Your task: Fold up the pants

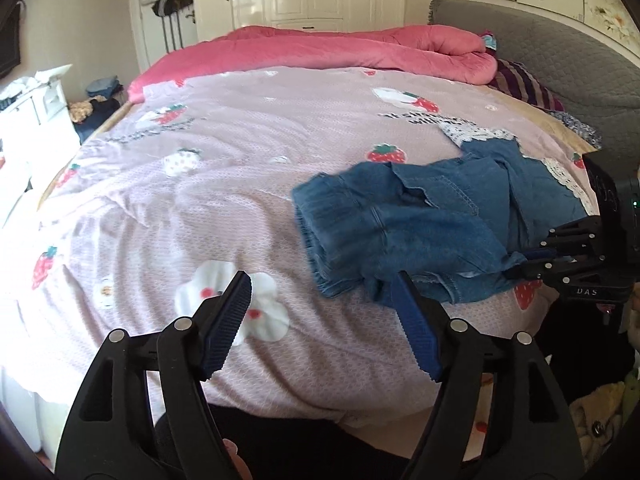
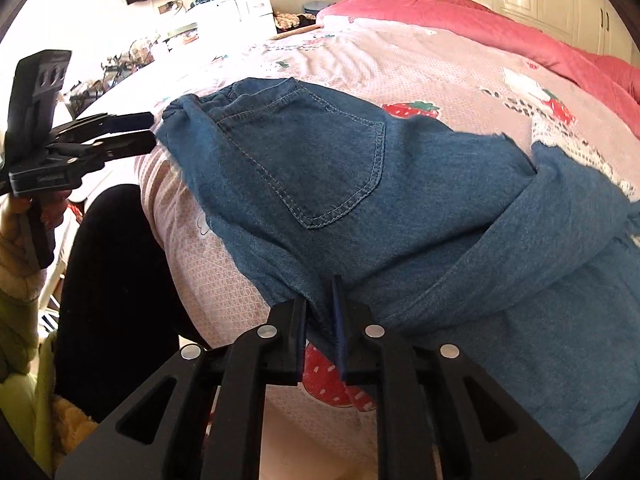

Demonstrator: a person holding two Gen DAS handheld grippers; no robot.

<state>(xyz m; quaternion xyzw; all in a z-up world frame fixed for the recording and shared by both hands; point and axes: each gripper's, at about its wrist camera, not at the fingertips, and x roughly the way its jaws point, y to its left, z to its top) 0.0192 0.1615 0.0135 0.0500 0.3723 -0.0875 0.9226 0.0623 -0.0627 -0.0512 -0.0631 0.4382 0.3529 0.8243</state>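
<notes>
Blue denim pants (image 1: 420, 224) lie partly folded on the pink strawberry-print bedspread (image 1: 240, 200), at the near right of the bed. In the right wrist view the pants (image 2: 320, 184) show a back pocket facing up and the elastic waistband at the left. My left gripper (image 1: 320, 300) is open and empty, just left of the pants' near edge. It also shows in the right wrist view (image 2: 148, 132), beside the waistband. My right gripper (image 2: 320, 304) is shut on the near edge of the pants. It appears at the right of the left wrist view (image 1: 524, 262).
A pink quilt (image 1: 340, 52) is bunched along the far side of the bed. A grey padded headboard (image 1: 560, 64) stands at the right with a striped pillow (image 1: 524, 84). White furniture (image 1: 36, 100) stands left of the bed. A person's dark-clad legs (image 2: 112, 272) are at the bed's near edge.
</notes>
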